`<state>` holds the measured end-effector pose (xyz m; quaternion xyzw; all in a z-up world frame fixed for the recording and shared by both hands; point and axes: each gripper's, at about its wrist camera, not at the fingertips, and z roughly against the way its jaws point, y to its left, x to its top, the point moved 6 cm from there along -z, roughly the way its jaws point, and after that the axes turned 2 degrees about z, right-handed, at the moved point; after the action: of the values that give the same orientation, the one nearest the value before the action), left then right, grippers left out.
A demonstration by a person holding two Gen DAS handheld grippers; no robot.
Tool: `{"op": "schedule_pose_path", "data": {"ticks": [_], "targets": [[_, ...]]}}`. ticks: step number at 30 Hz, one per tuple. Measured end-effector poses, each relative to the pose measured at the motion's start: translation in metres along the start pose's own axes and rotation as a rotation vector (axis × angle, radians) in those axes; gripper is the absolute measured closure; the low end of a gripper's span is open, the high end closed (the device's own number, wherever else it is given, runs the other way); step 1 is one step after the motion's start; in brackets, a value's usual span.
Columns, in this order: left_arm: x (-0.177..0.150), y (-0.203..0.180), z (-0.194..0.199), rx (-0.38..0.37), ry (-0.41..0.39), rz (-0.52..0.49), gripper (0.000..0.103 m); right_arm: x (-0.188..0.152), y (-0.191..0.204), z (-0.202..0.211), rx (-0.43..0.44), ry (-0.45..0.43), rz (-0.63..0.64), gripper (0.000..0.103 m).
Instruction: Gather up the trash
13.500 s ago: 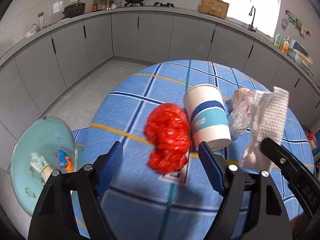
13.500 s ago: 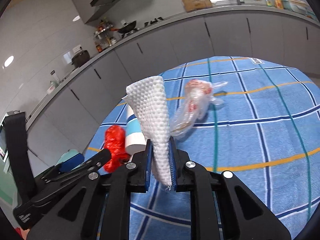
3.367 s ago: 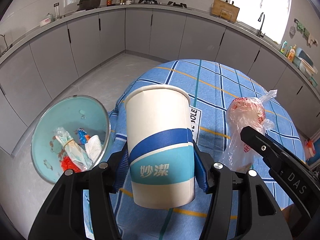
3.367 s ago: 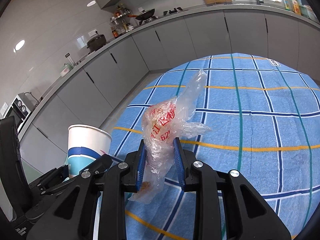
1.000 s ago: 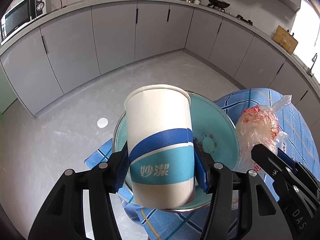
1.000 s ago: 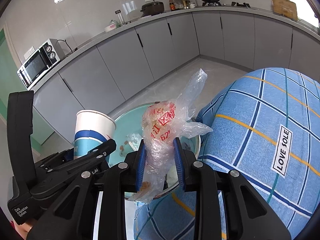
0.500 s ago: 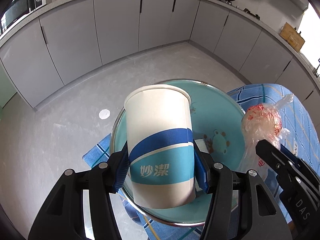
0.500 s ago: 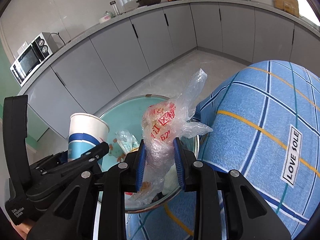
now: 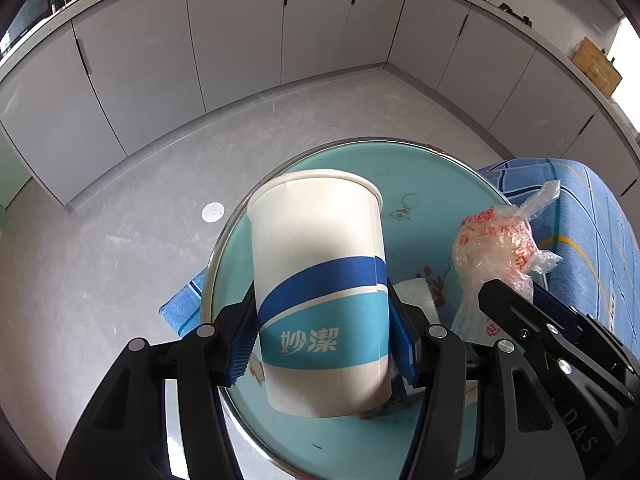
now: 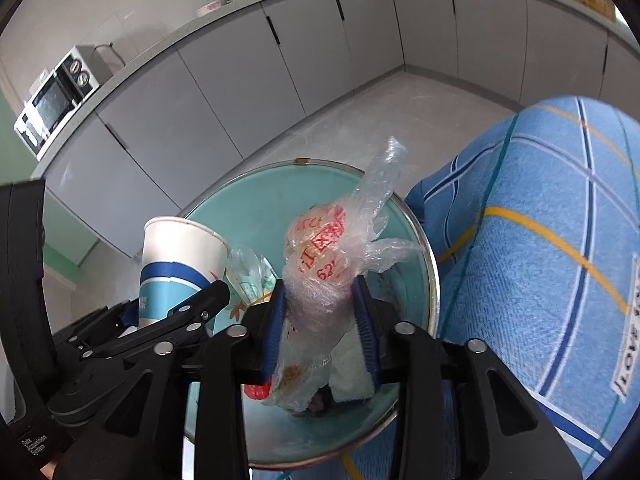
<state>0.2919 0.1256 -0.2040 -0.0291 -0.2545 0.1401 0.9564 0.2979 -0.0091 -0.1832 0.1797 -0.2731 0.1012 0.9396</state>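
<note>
The left gripper is clamping the white-and-blue paper cup between its blue pads, holding it nearly upright over the round teal bin on the floor. Just to its right, the right gripper is carrying the crumpled clear plastic bag with red print above the same bin; its jaws have just been opening, and the bag is sitting between the blue pads, which are standing wider and, as far as the wrist view shows, barely pressing on it, so the grip is loosening. Below the bag, inside the bin, a white paper towel, a red scrap and another small wrapper are lying on the bottom. The blue checked tablecloth is hanging beside the bin on the right. Beyond, the grey floor is stretching to the grey cabinets, with a microwave standing on the counter.
</note>
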Motion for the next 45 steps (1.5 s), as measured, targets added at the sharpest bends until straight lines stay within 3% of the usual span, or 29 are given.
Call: {"op": "schedule_pose_path", "data": {"ticks": [3,8,13,18,27,33,45], "targets": [[0.001,0.002,0.0,-0.01,0.0,0.002,0.043,0.002,-0.005,0.002,0.023,-0.019,-0.028,0.054],[0.003,-0.001,0.008,-0.019,-0.024,0.003,0.018,0.007,-0.014,0.02,0.061,-0.087,-0.09,0.05],[0.004,-0.006,0.02,-0.017,-0.056,-0.009,0.014,0.009,-0.015,0.04,0.072,-0.156,-0.107,0.049],[0.001,-0.005,0.032,0.002,-0.078,-0.01,0.011,0.007,-0.015,0.057,0.022,-0.226,-0.101,0.035],[-0.018,0.011,0.057,0.063,-0.11,0.016,0.006,-0.007,-0.021,0.07,0.002,-0.24,-0.162,0.025],[-0.037,0.027,0.078,0.108,-0.142,0.012,0.006,-0.02,-0.012,0.09,-0.025,-0.274,-0.115,0.018],[-0.067,0.041,0.142,0.139,-0.266,0.011,0.006,-0.06,-0.002,0.131,-0.053,-0.334,-0.027,0.017]]}}
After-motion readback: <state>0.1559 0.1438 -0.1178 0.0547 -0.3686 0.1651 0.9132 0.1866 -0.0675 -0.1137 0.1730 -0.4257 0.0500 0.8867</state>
